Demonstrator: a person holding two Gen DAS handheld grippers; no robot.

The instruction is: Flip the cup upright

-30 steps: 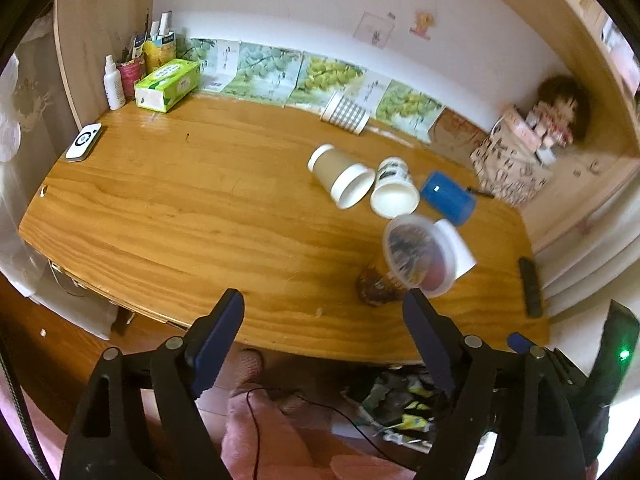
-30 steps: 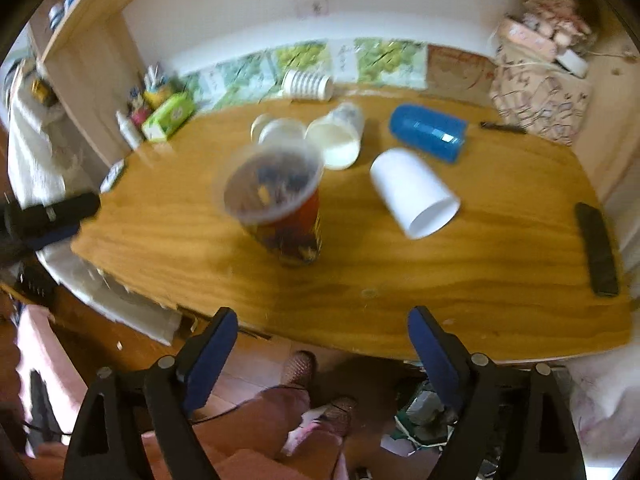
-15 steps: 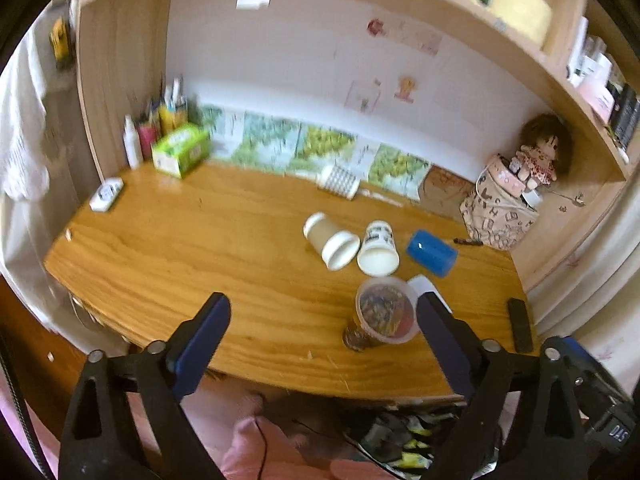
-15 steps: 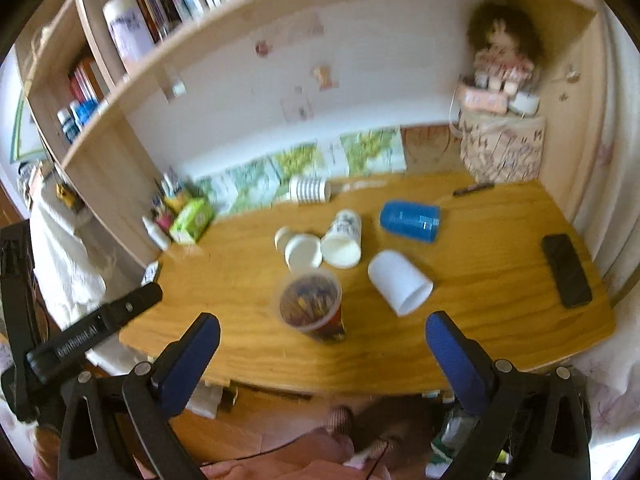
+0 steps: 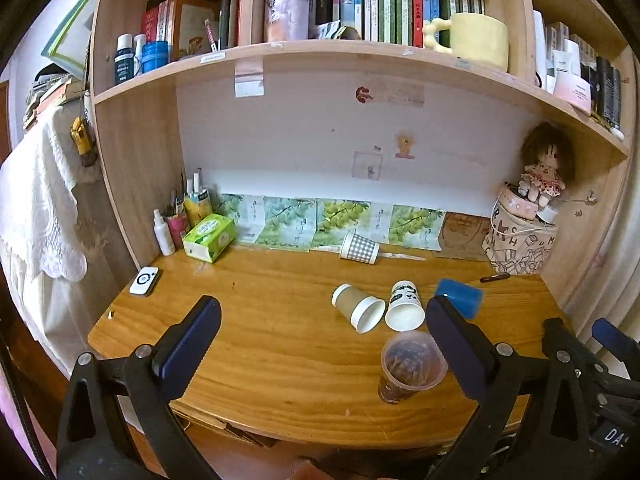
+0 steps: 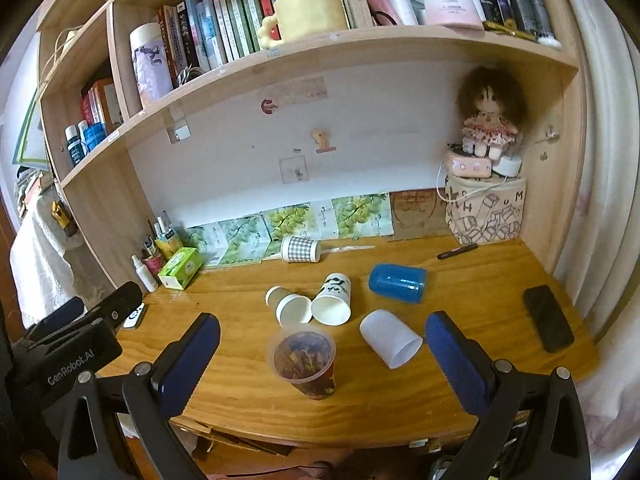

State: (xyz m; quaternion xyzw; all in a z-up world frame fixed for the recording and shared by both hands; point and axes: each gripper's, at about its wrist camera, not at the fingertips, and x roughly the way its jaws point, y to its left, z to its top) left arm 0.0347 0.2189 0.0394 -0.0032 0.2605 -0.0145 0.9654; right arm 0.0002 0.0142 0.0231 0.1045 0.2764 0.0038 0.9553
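Both the left gripper (image 5: 320, 328) and right gripper (image 6: 322, 344) are being held wide open and empty above the desk (image 6: 460, 360) edge, while the printed cup (image 6: 306, 362) is being left standing upright near that edge, with 5 cups lying behind.

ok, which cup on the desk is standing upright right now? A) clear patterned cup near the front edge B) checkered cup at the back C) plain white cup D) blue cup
A: the clear patterned cup stands with its mouth up; the blue cup, plain white cup and checkered cup all lie on their sides.
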